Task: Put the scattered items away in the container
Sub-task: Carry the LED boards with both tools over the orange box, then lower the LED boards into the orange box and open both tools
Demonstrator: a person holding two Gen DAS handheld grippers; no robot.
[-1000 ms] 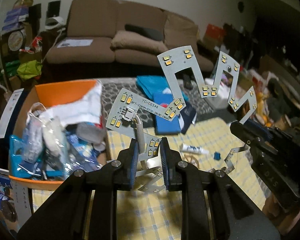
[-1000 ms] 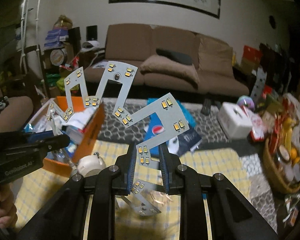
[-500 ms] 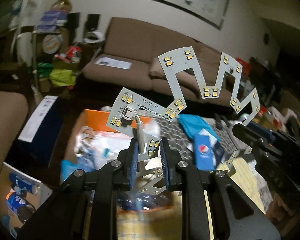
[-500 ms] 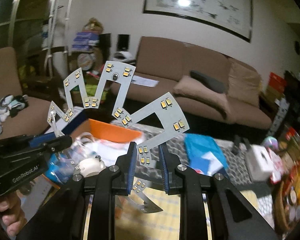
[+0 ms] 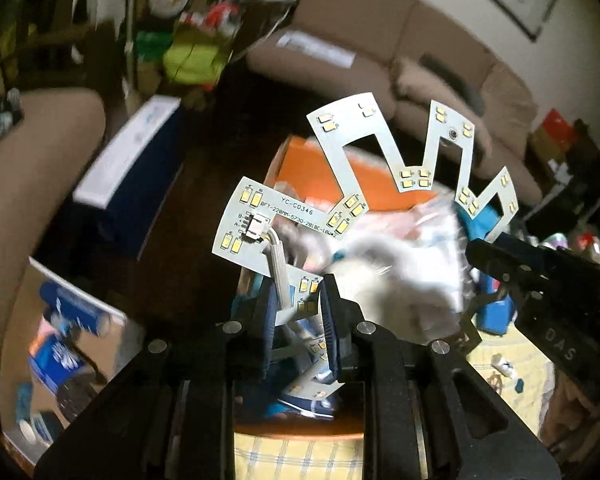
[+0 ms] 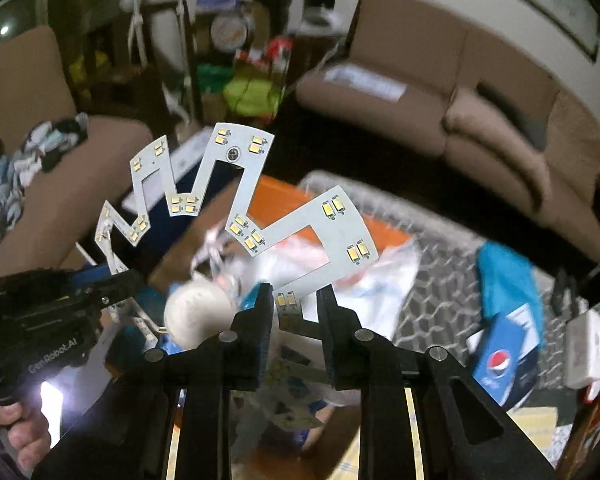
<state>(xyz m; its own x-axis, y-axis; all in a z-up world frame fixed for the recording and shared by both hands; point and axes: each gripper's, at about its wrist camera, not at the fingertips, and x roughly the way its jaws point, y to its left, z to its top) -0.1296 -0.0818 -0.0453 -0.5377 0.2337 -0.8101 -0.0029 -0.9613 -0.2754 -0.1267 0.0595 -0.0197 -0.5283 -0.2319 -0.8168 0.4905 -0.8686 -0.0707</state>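
Both my left gripper (image 5: 297, 312) and right gripper (image 6: 294, 312) clamp the thin, light, springy LED board (image 5: 342, 168); orange container (image 5: 300, 168) at twelve o'clock.

One zigzag LED board (image 5: 342, 168), showing above the tongs. Two grippers: left gripper (image 5: 298, 304) and right gripper (image 6: 292, 304). One orange container (image 5: 300, 164) sitting beyond the tongs. One brown sofa (image 6: 480, 92) standing far behind. One blue Pepsi box (image 6: 500, 360) lying right of the right tongs. One white round object (image 6: 196, 316) sitting just left of them.
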